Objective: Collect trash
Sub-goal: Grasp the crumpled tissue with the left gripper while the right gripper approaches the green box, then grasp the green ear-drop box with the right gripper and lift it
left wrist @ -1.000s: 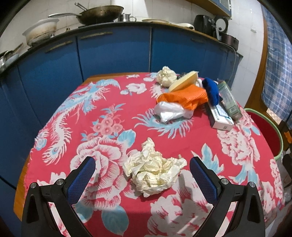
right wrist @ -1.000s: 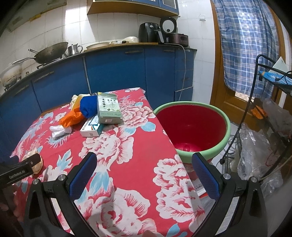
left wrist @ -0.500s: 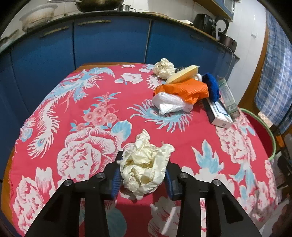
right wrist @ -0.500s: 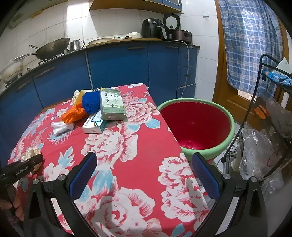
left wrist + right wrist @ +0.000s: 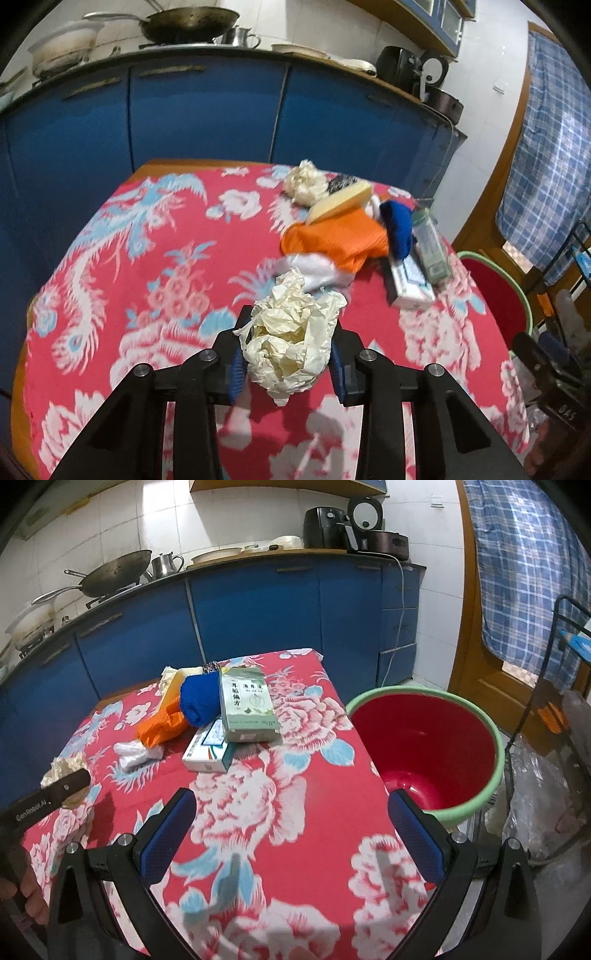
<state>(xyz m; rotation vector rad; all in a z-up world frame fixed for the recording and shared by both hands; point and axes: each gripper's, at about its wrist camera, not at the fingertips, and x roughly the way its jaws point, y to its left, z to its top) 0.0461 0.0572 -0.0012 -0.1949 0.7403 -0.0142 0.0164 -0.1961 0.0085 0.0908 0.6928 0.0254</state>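
Left gripper (image 5: 286,363) fingers clamped on the crumpled paper wad (image 5: 291,343), jaws just closed on it; wad sits above the floral-clothed surface (image 5: 166,258), near side. Right gripper (image 5: 291,834) fingers wide apart, empty, over the surface's right part. Red bucket (image 5: 436,746) stands just right of the surface.

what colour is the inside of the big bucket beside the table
Red inside, with a pale green rim; the right wrist view shows it best.

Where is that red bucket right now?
The red bucket stands on the floor just past the table's right edge in the right wrist view, below the checked curtain.
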